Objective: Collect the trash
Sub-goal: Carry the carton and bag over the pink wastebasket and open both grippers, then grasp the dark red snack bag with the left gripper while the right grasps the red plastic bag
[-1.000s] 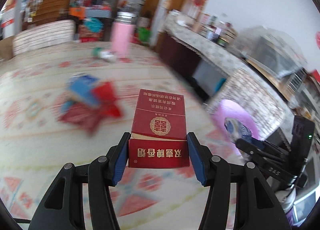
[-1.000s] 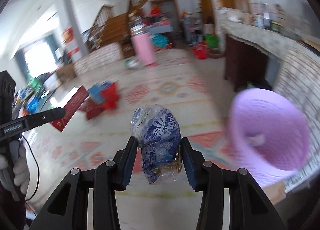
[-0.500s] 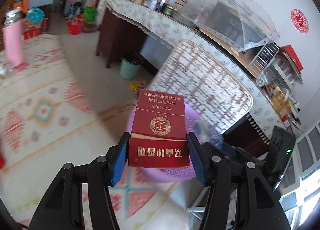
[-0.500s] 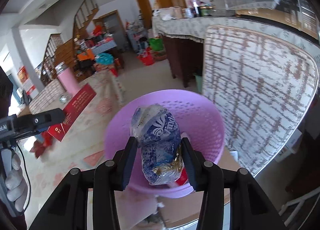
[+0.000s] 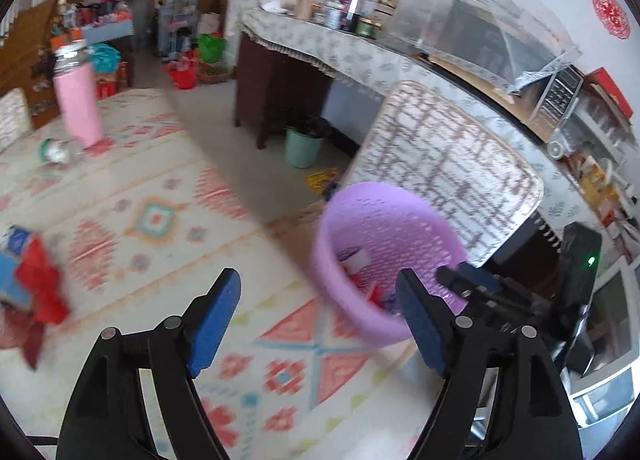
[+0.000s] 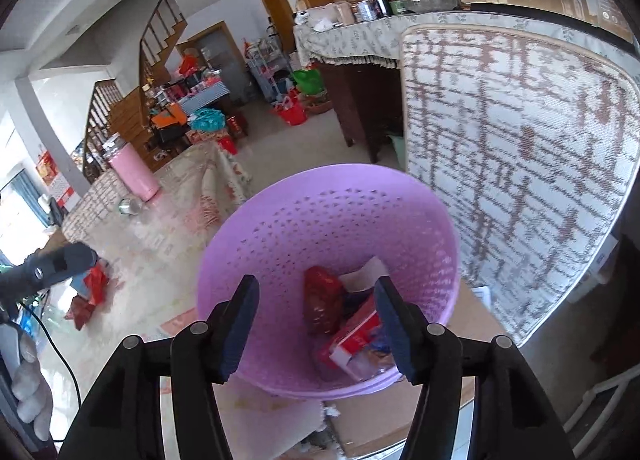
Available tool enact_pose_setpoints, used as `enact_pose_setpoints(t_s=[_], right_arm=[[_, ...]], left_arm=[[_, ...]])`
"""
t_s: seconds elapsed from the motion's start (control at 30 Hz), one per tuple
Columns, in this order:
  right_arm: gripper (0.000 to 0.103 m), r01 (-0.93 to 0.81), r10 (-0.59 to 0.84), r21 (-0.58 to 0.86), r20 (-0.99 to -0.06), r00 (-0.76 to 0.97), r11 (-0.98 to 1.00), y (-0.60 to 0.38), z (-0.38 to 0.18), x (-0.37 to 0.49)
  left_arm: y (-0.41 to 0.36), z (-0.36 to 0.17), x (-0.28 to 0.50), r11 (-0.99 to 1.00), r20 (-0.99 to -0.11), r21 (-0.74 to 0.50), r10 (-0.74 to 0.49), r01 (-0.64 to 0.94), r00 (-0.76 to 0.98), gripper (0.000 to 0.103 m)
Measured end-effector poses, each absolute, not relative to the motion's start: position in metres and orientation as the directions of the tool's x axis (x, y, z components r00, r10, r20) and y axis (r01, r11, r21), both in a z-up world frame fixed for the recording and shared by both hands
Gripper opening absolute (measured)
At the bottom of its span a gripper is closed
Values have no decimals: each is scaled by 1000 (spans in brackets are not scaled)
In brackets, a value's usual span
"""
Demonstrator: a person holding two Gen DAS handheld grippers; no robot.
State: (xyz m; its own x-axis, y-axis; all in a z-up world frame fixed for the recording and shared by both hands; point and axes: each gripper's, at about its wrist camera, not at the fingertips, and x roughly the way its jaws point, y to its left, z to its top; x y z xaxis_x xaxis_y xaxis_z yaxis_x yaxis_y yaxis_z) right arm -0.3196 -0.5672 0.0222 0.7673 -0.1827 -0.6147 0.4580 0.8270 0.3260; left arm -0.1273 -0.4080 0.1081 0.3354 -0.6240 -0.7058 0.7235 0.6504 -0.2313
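Note:
A purple perforated basket (image 6: 280,228) sits on a cardboard box beside the table. In it lie the red cigarette box (image 6: 352,336), a red wrapper (image 6: 322,300) and the blue-and-clear plastic wrapper (image 6: 372,356). My right gripper (image 6: 316,320) is open and empty, just above the basket's near rim. My left gripper (image 5: 320,316) is open and empty over the patterned tablecloth, left of the basket (image 5: 360,220). The right gripper (image 5: 500,292) shows beside the basket in the left wrist view. More red and blue trash (image 5: 28,280) lies on the cloth at far left.
A pink thermos (image 5: 78,104) and a small clear bottle (image 5: 56,152) stand at the table's far end. A patterned mattress (image 6: 520,164) leans behind the basket. A green bucket (image 5: 302,148) stands on the floor by a dark cabinet.
Both grippers opened. The cigarette box left my left gripper and the plastic wrapper left my right gripper; both now lie in the basket. The left gripper swung back towards the table.

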Motion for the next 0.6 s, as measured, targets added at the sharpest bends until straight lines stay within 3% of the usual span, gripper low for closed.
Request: enact_pose_setpoints(t_s=[0.27,0.6], right_arm=[[72,366,-110,317,-606,788,875,-521,28,-302],[74,274,-9,328,-626,780,904,-466,20,-270]], left_arm=[[-293,108,-100,810,-697,-126,-484,573,530,79],[-154,67,-14,946,-755,-198,-313,256,576,79]])
